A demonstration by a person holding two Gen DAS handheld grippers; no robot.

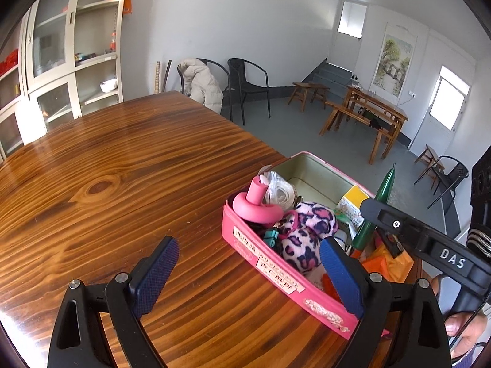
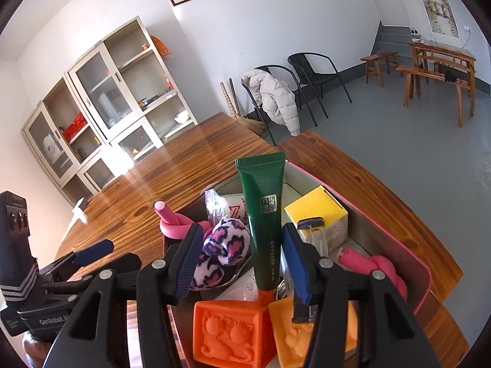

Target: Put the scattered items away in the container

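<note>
Lower right of the left wrist view, we list a pink rectangular metal tin (image 1: 276, 263) with paper labels along its side, resting on the varnished wooden table (image 1: 107, 168) and crowded with contents. At its near-left corner we count a pink ring-shaped rubber piece with an upright stem (image 1: 256, 205), then a leopard-print plush pouch in pink and purple (image 1: 307, 230), a clear plastic bag (image 1: 277, 188) behind them, and a yellow and white cardboard box (image 1: 353, 204) by the far wall. In the right wrist view a dark green squeeze tube with an orange cap (image 2: 265, 214) stands upright at centre frame inside the tin, with an orange embossed block (image 2: 230, 334) and a paler orange embossed block (image 2: 294, 337) below it. We find the right gripper (image 2: 242, 263) with its jaws parted either side of the tube, the pads clear of it. We find the left gripper (image 1: 245, 279) spread wide and empty, one blue pad over bare table, the other over the tin's near corner.
</note>
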